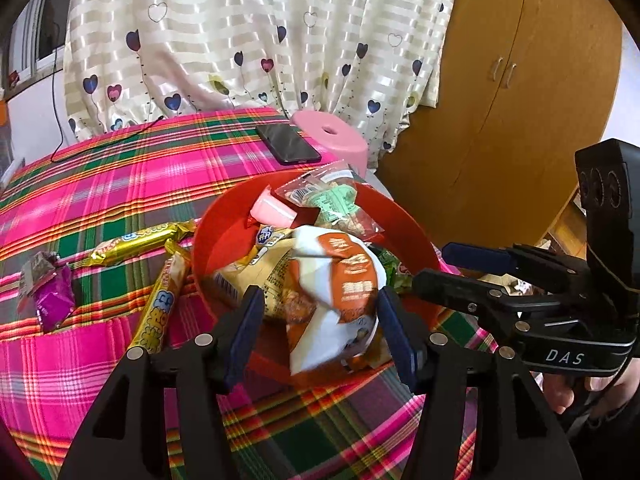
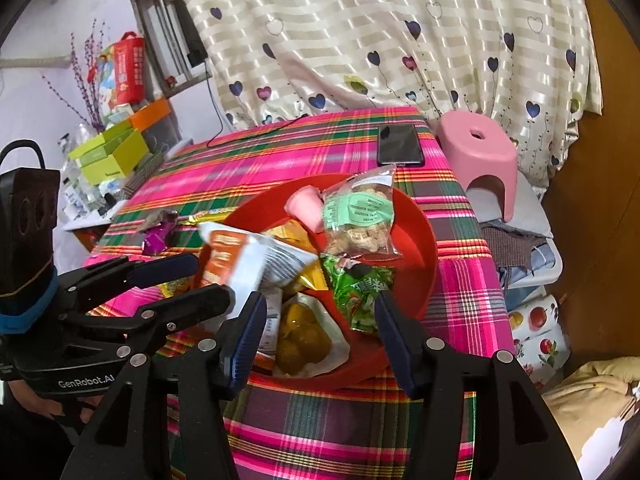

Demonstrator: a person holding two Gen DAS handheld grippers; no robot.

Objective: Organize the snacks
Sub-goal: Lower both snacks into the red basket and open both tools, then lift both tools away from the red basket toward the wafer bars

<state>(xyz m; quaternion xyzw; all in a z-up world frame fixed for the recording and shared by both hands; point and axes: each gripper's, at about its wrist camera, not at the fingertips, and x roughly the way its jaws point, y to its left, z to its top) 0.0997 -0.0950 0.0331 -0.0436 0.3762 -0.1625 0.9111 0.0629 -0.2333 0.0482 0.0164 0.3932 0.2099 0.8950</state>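
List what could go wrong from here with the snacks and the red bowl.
1. The white-and-orange packet looks blurred and free between the left gripper's open jaws; it may slide over the red bowl's rim.
2. The right gripper hovers close beside the left one; they could collide.
3. The heaped bowl may spill.

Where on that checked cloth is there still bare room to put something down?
The far stretch of the plaid tablecloth, between the black cable and the phone, is bare. So is the near edge below the red bowl. Left of the bowl it is crowded: two gold snack sticks and a purple wrapper.
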